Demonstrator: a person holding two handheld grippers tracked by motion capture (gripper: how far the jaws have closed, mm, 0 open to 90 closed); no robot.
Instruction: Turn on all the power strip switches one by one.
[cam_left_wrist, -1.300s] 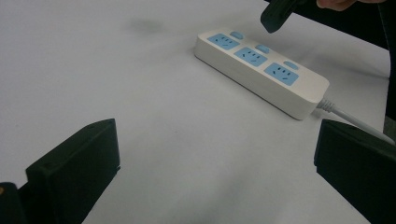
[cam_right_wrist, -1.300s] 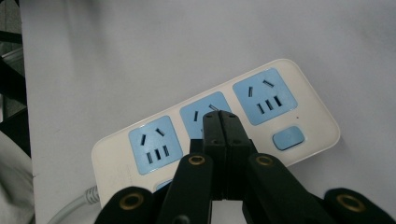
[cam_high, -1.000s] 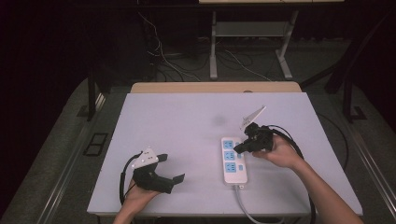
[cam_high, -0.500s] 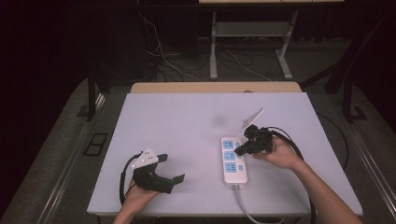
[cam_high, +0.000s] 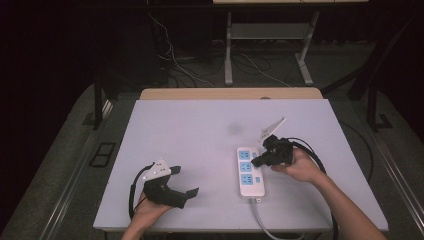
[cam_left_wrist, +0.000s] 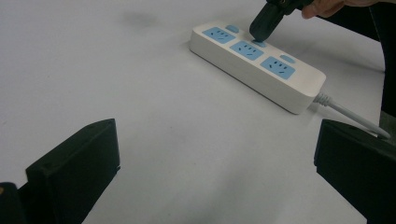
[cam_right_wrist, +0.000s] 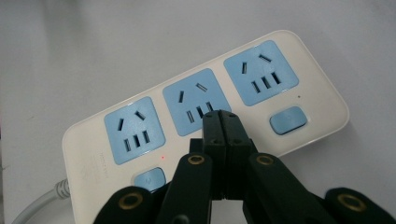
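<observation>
I held my right gripper (cam_right_wrist: 219, 122) with its jaws pressed together and gripping nothing, the tip down on the middle switch of the white three-socket power strip (cam_high: 249, 172), which lay right of centre on the white table (cam_high: 200, 135) with its cord (cam_high: 267, 225) running off the near edge. My left gripper (cam_high: 192, 192) rested near the table's front left, jaws spread wide and empty.

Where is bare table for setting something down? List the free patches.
Free: the far half of the table beyond the power strip, and the middle between the left gripper and the strip. Crowded: the strip's right side, where the right gripper presses on it.
</observation>
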